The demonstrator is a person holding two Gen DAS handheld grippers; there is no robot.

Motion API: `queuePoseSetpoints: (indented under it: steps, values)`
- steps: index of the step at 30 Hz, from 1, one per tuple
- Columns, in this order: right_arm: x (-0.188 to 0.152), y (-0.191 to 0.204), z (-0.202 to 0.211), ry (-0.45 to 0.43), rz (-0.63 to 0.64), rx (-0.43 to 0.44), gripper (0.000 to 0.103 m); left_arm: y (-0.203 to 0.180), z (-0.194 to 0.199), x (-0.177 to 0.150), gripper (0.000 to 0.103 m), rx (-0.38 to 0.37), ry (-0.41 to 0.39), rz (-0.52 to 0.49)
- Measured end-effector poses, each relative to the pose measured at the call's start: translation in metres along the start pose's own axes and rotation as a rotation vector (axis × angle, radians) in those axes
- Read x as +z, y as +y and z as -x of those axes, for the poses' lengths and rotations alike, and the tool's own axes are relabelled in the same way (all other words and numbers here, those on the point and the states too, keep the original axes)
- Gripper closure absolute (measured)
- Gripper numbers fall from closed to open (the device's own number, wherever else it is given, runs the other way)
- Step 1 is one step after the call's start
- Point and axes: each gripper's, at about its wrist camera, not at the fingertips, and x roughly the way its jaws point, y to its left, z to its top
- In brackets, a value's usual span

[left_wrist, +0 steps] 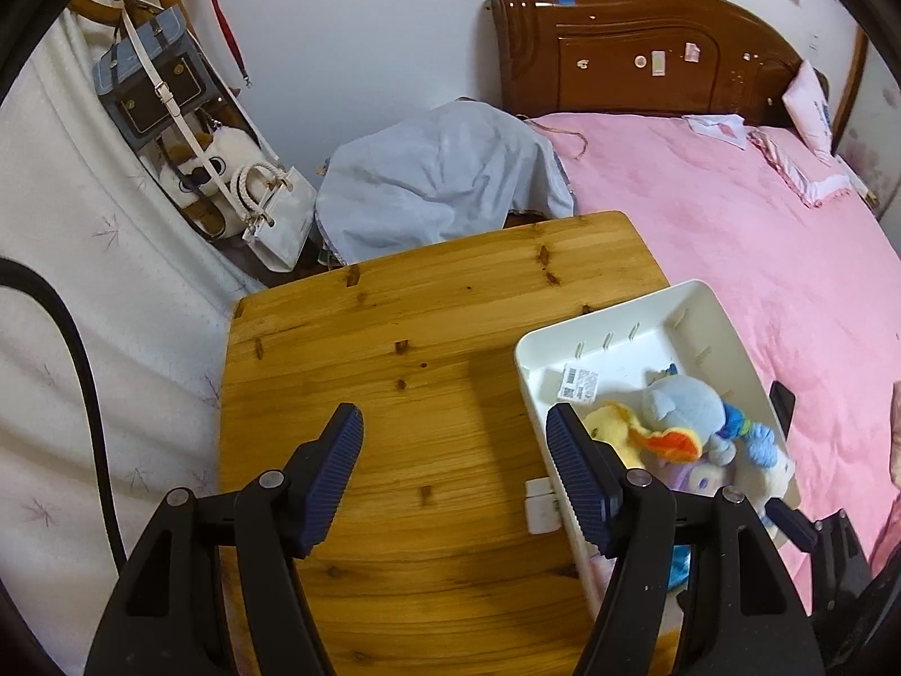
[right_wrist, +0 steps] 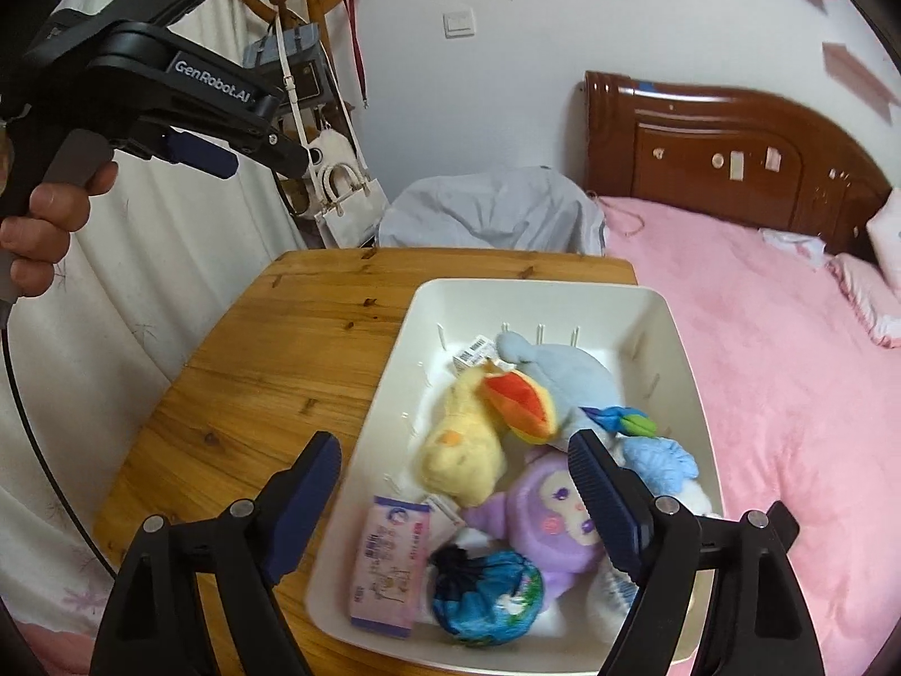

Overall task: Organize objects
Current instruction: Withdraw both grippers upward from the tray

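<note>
A white bin (right_wrist: 664, 327) sits on the right side of a wooden table (right_wrist: 264, 349). It holds a yellow plush (right_wrist: 462, 445), a blue plush with an orange beak (right_wrist: 569, 372), a purple plush doll (right_wrist: 546, 512), a blue drawstring pouch (right_wrist: 487, 597) and a pink packet (right_wrist: 388, 569). My right gripper (right_wrist: 453, 501) is open and empty above the bin's near end. My left gripper (left_wrist: 453, 467) is open and empty over the bare table, left of the bin (left_wrist: 614, 321). A small white box (left_wrist: 540, 507) lies beside the bin.
A pink bed (left_wrist: 732, 236) with a brown headboard (left_wrist: 647, 50) lies right of the table. A grey cloth-covered object (left_wrist: 439, 180) stands behind it. Bags (left_wrist: 152, 79) hang on a wooden rack by white curtains (left_wrist: 84, 293).
</note>
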Motion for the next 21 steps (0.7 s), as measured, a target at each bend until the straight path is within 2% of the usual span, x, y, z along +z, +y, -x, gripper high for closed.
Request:
queuePoseSetpoints:
  steps: [6, 10, 21]
  values:
    - [0.001, 0.041, 0.007, -0.068, -0.006, -0.085, 0.019, 0.032, -0.003, -0.014, 0.032, -0.075, 0.005, -0.022]
    - [0.001, 0.073, 0.006, -0.107, 0.000, -0.128, 0.019, 0.051, -0.007, -0.025, 0.032, -0.086, 0.007, -0.072]
    - [0.000, 0.136, -0.026, -0.104, -0.101, -0.166, 0.019, 0.115, -0.015, -0.062, 0.032, -0.109, 0.053, -0.117]
